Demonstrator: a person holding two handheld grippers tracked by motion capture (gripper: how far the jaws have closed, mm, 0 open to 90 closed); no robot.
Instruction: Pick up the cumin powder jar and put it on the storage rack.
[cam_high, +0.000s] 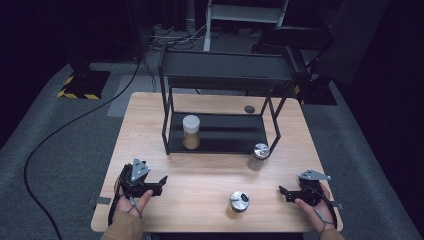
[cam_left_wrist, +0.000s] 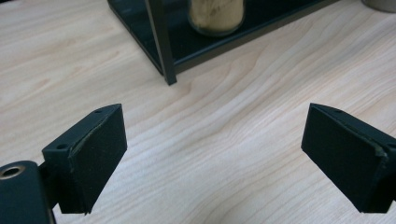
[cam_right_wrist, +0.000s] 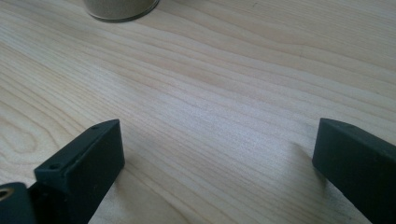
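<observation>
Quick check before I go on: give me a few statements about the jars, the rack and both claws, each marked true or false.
1. The white-lidded jar stands on the bottom shelf of the black rack. True.
2. The left claw is shut on a jar. False: its jaws stand wide apart over bare wood.
3. Two metal-lidded jars stand on the table outside the rack, one by its front right leg, one nearer the person. True.
4. The right claw holds the nearer jar. False: it is open and empty, to the right of that jar.
</observation>
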